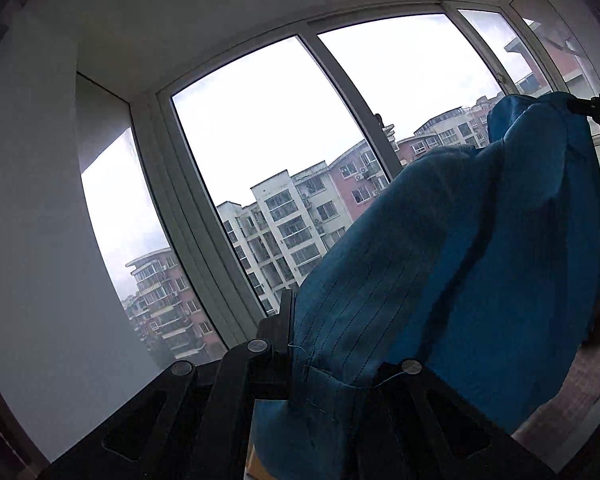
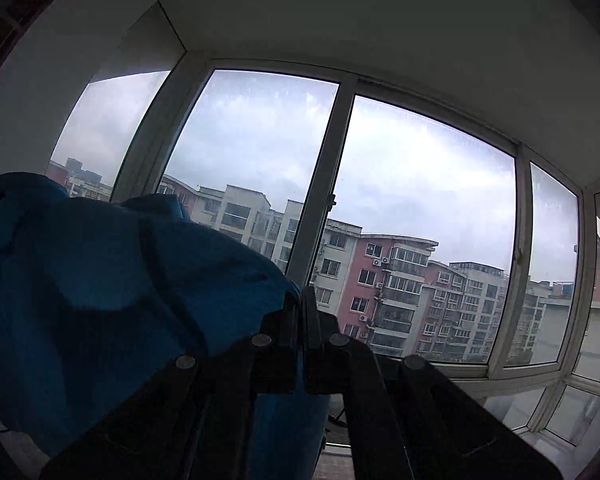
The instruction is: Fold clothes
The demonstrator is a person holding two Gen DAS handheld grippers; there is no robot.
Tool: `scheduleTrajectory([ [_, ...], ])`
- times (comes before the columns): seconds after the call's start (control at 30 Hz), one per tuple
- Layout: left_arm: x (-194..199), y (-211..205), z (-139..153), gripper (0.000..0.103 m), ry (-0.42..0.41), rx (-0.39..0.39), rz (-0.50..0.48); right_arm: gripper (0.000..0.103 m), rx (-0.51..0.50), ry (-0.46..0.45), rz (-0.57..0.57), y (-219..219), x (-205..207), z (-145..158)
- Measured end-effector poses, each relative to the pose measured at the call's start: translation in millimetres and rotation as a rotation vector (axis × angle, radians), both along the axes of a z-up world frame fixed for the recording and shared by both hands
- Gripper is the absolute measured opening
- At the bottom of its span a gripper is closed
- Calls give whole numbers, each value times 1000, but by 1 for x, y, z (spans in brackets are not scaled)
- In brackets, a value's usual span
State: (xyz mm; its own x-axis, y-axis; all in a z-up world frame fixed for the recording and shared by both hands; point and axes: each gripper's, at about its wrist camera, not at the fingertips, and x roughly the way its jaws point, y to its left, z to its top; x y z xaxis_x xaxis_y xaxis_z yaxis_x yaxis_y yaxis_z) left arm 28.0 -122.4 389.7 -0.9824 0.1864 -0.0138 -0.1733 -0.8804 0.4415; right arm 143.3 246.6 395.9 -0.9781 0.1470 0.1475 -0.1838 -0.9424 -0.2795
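Observation:
A blue garment [image 1: 460, 248] with rows of stitching hangs in the air in front of a window. My left gripper [image 1: 296, 316] is shut on its stitched edge, and the cloth covers the right finger. The garment stretches up to the right, where my right gripper [image 1: 596, 108] holds its far end. In the right wrist view the same blue garment [image 2: 112, 280] bulges to the left, and my right gripper [image 2: 300, 304] is shut on a fold of it, with cloth hanging down between the fingers.
A large window [image 1: 284, 152] with pale frames fills both views, with apartment blocks [image 2: 400, 292] outside. A white wall [image 1: 32, 220] stands on the left. Reddish floor tiles [image 1: 580, 376] show at the lower right below the garment.

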Motion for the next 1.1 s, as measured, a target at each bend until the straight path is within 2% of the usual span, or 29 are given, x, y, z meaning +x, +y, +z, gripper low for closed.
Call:
scheduleTrajectory([
  [0.07,0,2,1,1,3,-6,-14,1,14,16,-55,-1,11,0],
  [0.2,-16,13,-1,1,-14,-14,-21,1,32,14,-116,6,5,-10],
  [0.3,-36,34,-6,1,-35,-30,-15,1,39,3,-157,19,-26,-22],
  [0.4,-73,63,-19,1,-84,-57,0,1,46,-29,-180,38,-69,-39],
  [0.5,-132,93,-45,2,-157,-76,22,1,49,-89,-185,60,-125,-64],
  [0.67,-254,147,-119,2,-306,-134,113,1,51,-226,-182,98,-250,-129],
  [0.83,-368,189,-215,2,-446,-180,199,1,53,-363,-179,136,-374,-194],
  [0.97,-429,208,-300,2,-597,-165,223,1,58,-499,-207,151,-445,-275],
  [1.03,-450,213,-346,9,-699,-165,246,1,60,-568,-221,159,-480,-316],
  [1.1,-465,218,-389,14,-812,-170,252,1,47,-730,-210,166,-506,-367],
])
